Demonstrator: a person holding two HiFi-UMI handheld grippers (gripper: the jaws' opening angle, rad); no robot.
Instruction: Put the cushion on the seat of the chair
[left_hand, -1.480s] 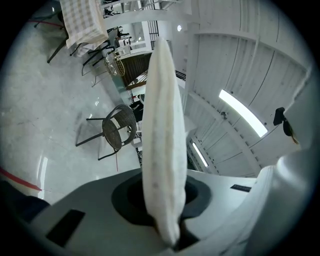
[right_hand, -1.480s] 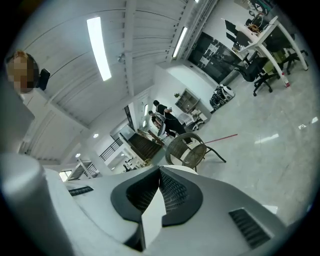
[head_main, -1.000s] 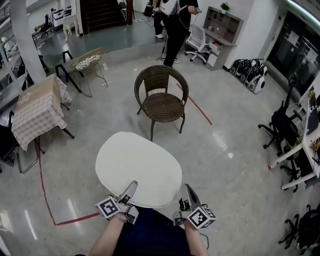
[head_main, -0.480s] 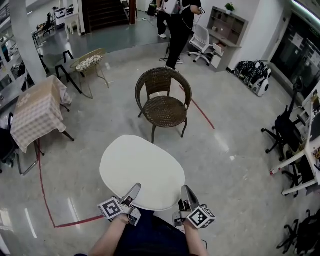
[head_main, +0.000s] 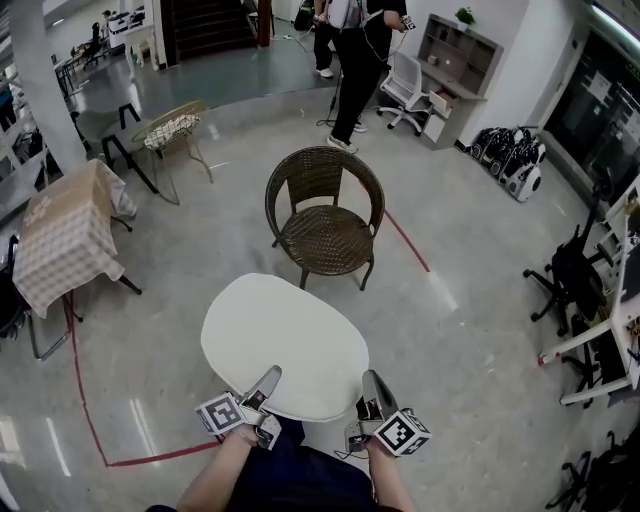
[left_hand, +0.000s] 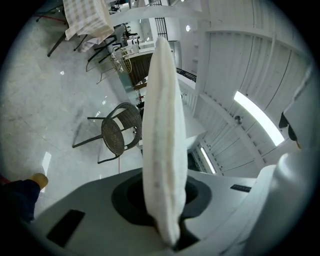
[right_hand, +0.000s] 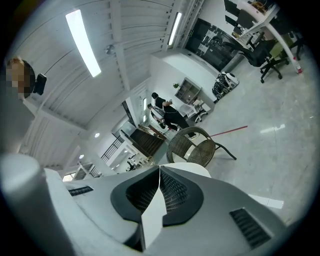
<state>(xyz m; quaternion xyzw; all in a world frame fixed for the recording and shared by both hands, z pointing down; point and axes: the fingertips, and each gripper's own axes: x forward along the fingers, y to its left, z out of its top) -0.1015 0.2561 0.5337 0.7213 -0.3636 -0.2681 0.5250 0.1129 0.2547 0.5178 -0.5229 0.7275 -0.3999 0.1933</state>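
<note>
Head view: the white cushion (head_main: 285, 345) hangs flat and level in front of the person. The left gripper (head_main: 264, 382) bites its near rim at 7 o'clock and the right gripper (head_main: 372, 386) at 5 o'clock. Two spaced grips likely keep the soft pad from drooping or swinging. The wicker chair (head_main: 322, 170) stands at 12 o'clock, apart from the cushion, its seat (head_main: 326, 228) bare.

Left gripper view: the jaws are clenched on the cushion's thick edge, which fills the gap and runs up toward 12 o'clock. The chair shows at 10 o'clock.

Right gripper view: these jaws are also clamped on the rim, squeezed to a thin white wedge. The chair sits at 1 o'clock, open side facing, so the pad can probably go straight in.
</note>
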